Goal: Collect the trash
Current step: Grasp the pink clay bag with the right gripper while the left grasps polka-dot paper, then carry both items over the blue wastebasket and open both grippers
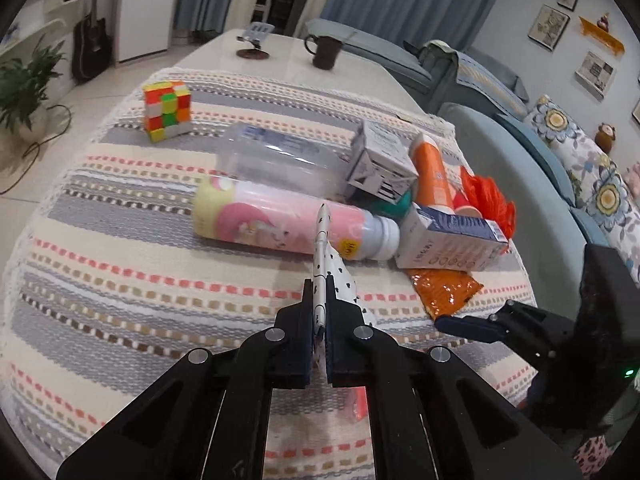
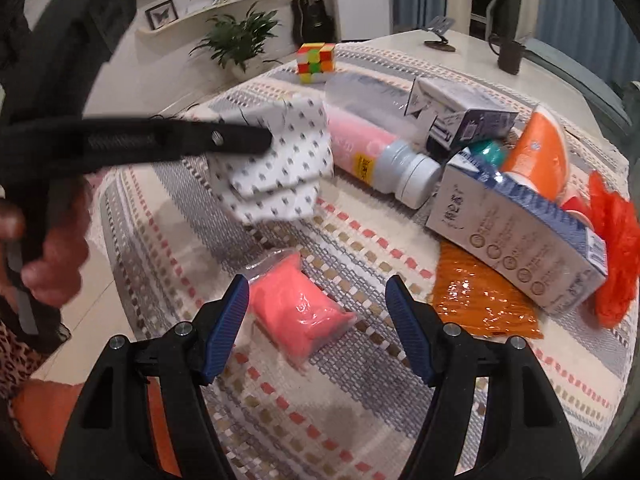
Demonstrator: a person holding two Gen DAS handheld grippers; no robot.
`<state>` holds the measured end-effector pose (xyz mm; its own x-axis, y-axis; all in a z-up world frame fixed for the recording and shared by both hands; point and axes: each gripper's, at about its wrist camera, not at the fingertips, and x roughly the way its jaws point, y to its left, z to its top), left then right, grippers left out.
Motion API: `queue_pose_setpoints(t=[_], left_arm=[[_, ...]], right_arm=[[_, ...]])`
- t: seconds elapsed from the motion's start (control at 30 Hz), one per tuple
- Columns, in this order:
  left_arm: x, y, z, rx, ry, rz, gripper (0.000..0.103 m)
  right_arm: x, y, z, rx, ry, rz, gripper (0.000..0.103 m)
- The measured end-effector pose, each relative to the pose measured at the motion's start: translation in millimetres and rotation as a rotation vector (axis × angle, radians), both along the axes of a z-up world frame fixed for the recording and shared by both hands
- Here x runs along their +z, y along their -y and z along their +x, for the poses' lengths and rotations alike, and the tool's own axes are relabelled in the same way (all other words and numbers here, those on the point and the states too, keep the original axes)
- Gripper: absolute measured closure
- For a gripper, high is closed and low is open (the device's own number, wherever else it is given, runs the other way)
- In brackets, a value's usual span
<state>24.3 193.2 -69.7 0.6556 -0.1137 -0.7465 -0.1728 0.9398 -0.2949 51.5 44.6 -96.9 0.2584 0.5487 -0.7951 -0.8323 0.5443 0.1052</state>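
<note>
left gripper (image 1: pixel 320 300): clamping a white folded paper wrapper with black dots (image 2: pixel 276 164), jaws pressed tight on its edge, carrying it above the cloth
right gripper (image 2: pixel 316 320): jaws spread wide, gripping nothing, hovering low over the table
nearest trash: pink soft packet in clear plastic film (image 2: pixel 298 312) is lying flat on the striped woven tablecloth (image 2: pixel 280 408), sitting between the open right fingers, slightly toward the left one
handling, pink packet: looking light and squashy, film probably slippery; judging a pinch across the fat middle as safest, corners likely slipping out
handling, dotted wrapper: thin, light, floppy paper; edge pinch is holding but it is sagging below the jaws
next out: orange shiny crinkled foil bag (image 2: pixel 480 308) is lying flat just right of the right gripper, partly under a white and blue carton (image 2: pixel 520 240)
carton handling: stiff, probably empty and light; grabbing across the narrow sides
middle pile: pink plastic bottle with grey cap (image 1: pixel 288 224) is lying on its side, round so likely rolling; orange and white tube (image 1: pixel 432 172), small white printed box (image 1: pixel 384 164), clear plastic container (image 1: pixel 276 156) and red crumpled mesh (image 2: pixel 616 248) are all touching or overlapping
farther: colourful puzzle cube (image 1: pixel 167 110) is standing apart from the pile, probably not trash
far end: dark mug (image 1: pixel 326 52) and small stand (image 1: pixel 254 42) on bare tabletop
bin: not showing in either view
</note>
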Motion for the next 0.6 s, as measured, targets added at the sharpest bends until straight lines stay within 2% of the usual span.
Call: queue_pose_setpoints(t=[0.1,0.3,0.37,0.5,0.6], left_arm=[[1,-6,-3,0.019,0.012,-0.019,0.101],[2,-11,-6,0.039,0.023,-0.025,0.101],[2,-10,-6,0.035,0.022,-0.021,0.101],[6,-2,-5,0.015,0.03,-0.015,0.101],[10,9,-4,-0.012,0.041,-0.012,0.101]], right_arm=[[-11,-8,0,0.055,-0.021,-0.021,0.036],[-25,-29,-2,0.096,-0.003,-0.068,0.037],[-28,-32,-1,0.084,-0.001,-0.076,0.067],[-20,-15,2,0.023,-0.002,-0.011,0.068],[-4,14,6,-0.064,-0.008,0.065,0.068]])
